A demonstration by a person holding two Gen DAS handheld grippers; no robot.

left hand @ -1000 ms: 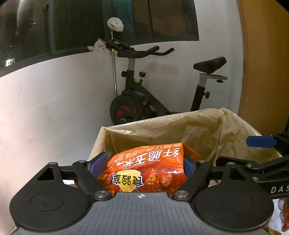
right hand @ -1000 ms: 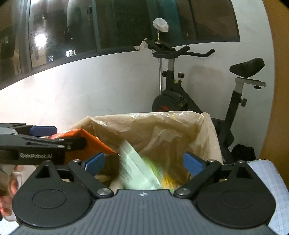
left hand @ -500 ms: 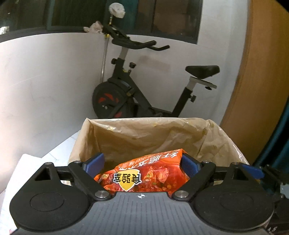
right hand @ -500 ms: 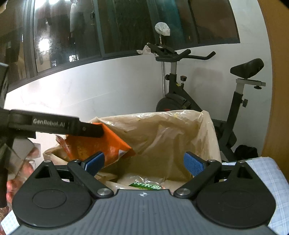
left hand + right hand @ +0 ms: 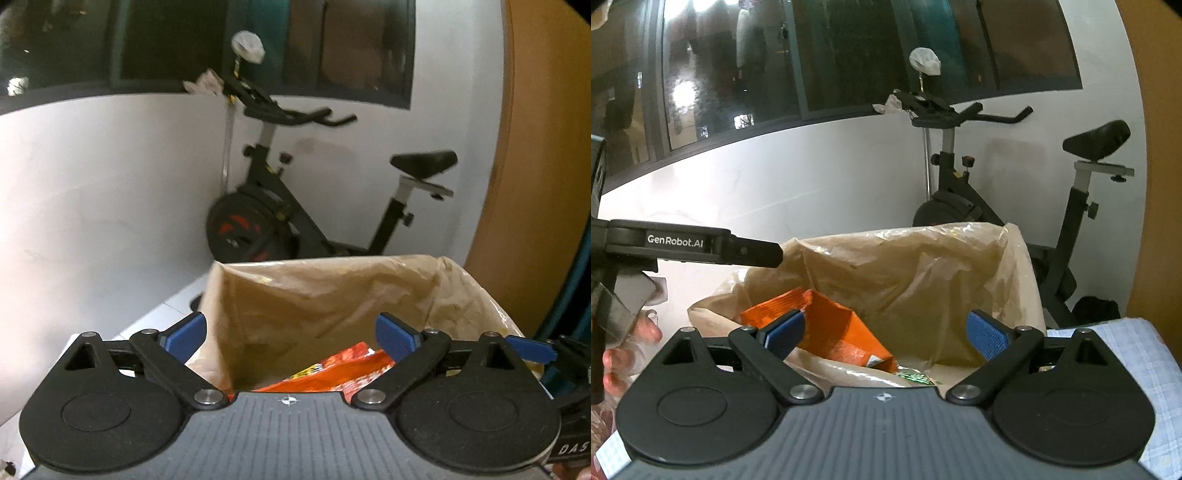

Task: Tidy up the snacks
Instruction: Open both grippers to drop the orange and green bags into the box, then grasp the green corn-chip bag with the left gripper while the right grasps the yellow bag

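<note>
Hovering over the lined bin [image 5: 332,295], the left tool [image 5: 291,334] stood with its jaws spread and empty; the right tool [image 5: 884,332] was likewise spread and held nothing. The orange snack bag [image 5: 831,332] lay tilted inside the bin against its left wall, beside a green packet [image 5: 912,376] at the near edge. For a clean step, each tool should lift straight up past the liner rim. Open room remained along the bin's far and right walls.
</note>
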